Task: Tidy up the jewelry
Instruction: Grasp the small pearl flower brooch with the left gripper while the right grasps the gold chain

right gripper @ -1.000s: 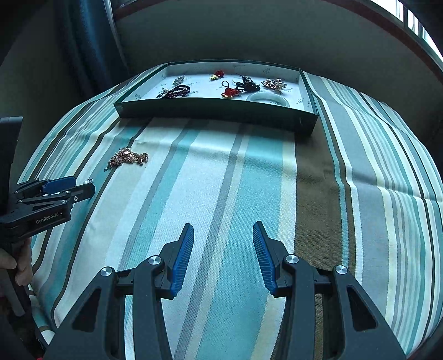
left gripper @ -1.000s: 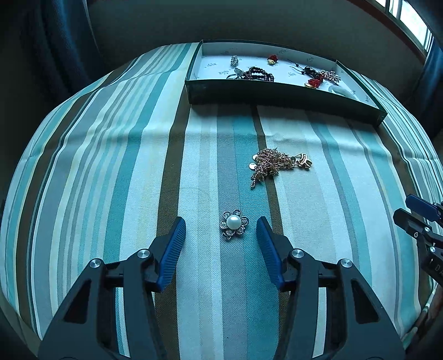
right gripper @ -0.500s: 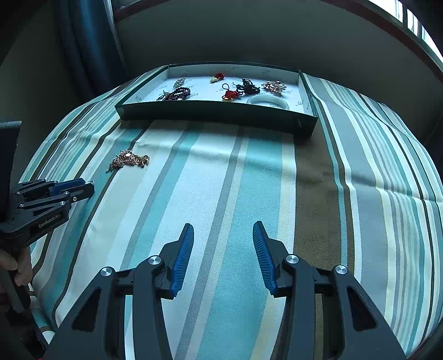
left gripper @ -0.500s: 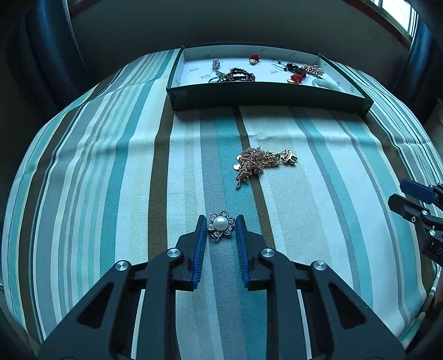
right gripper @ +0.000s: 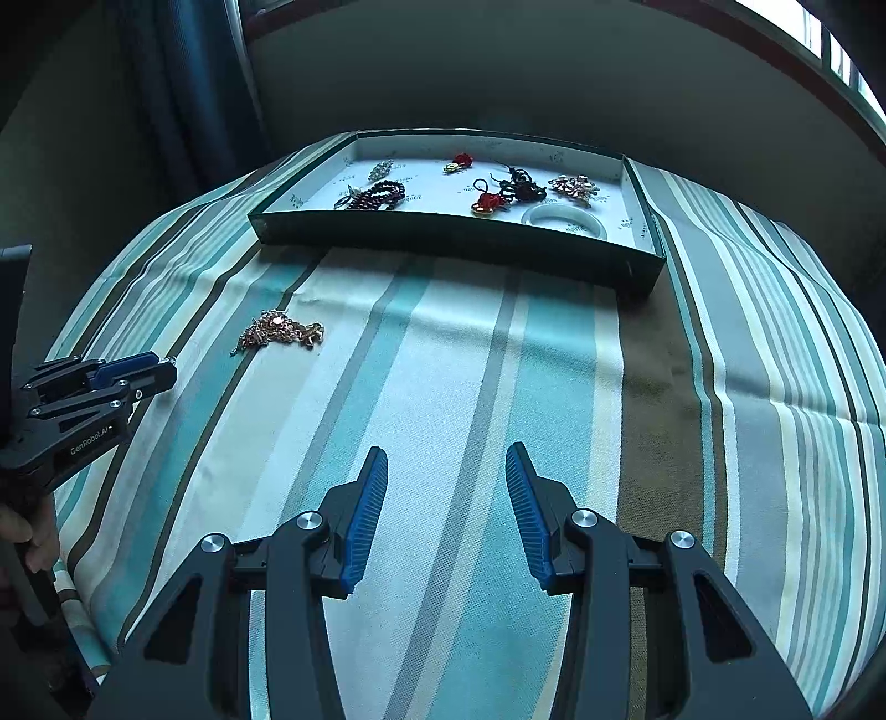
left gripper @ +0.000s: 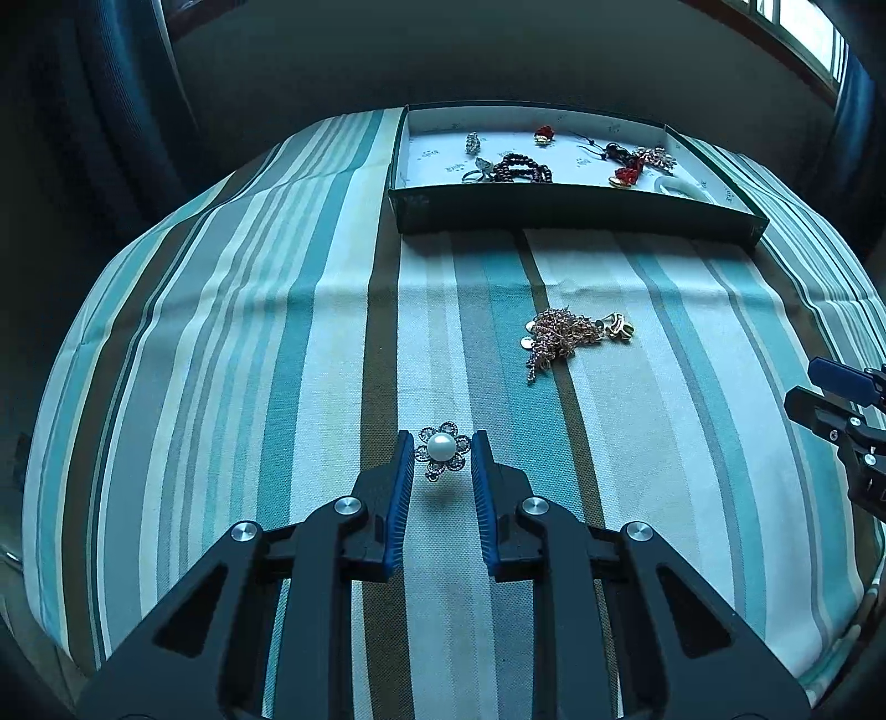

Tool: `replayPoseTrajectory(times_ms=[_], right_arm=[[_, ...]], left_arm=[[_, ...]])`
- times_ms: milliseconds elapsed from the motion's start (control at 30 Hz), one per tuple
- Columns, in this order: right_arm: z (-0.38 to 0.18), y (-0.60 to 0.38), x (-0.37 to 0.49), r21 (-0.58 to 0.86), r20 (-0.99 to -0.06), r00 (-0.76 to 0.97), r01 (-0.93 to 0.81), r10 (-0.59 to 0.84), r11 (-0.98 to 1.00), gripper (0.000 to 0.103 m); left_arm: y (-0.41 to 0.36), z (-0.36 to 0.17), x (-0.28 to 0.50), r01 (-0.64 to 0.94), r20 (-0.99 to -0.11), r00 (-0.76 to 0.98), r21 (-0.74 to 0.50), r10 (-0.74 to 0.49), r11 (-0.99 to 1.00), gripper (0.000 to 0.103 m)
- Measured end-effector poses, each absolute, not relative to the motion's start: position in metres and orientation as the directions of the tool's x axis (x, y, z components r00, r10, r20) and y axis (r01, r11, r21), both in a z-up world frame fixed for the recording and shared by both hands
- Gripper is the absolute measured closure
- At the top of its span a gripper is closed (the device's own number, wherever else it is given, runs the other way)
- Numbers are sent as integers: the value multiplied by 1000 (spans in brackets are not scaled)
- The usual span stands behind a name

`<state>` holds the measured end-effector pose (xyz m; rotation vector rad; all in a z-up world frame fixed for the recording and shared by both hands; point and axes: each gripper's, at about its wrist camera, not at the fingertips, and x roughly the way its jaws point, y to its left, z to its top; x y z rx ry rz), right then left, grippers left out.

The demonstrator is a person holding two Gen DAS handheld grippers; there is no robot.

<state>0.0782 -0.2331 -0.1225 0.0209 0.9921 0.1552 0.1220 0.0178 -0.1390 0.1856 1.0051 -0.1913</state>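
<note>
We see the left hand-held gripper (left gripper: pixel 442 462) clamped on a pearl flower brooch (left gripper: pixel 442 450), its blue pads (left gripper: pixel 403 487) pressed against the petals on either side, on a surface covered by a striped teal, white and brown cloth (left gripper: pixel 249 360). From the left wrist view we cannot tell whether the brooch is touching the cloth or raised just above it.

Beyond the brooch, well apart from it, a tangled gold chain necklace (left gripper: pixel 570 335) lies on the cloth, between the brooch and a dark green tray (left gripper: pixel 554 207) at the far edge. Inside the tray, on its pale printed lining, we make out a string of dark red beads (left gripper: pixel 523 169), a small silver piece (left gripper: pixel 472 142), a red ornament (left gripper: pixel 545 134) near the back wall, a red knotted charm on a dark cord (left gripper: pixel 628 171), a gold cluster (left gripper: pixel 659 158) and a white bangle (right gripper: pixel 565 220) near the front right corner.

The right hand-held gripper (right gripper: pixel 446 498) hovers over bare cloth with its jaws apart and nothing between them. In its view the left gripper shows at the left edge, with a person's fingers (right gripper: pixel 27 531) on its handle below. A dark curtain (right gripper: pixel 188 83) hangs behind the surface on the left, and a strip of bright window (left gripper: pixel 803 27) shows at the upper right.
</note>
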Motion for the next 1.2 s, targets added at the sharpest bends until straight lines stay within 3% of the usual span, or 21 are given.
replayPoseTrajectory(times_ms=[867, 1200], right_arm=[[-133, -136, 161, 117, -830, 484, -335, 278, 935, 58], [-149, -122, 175, 97, -843, 468, -354, 266, 930, 55]], left_arm=[[74, -140, 152, 104, -859, 511, 71, 8, 992, 82], [73, -147, 158, 106, -868, 496, 71, 9, 992, 82]])
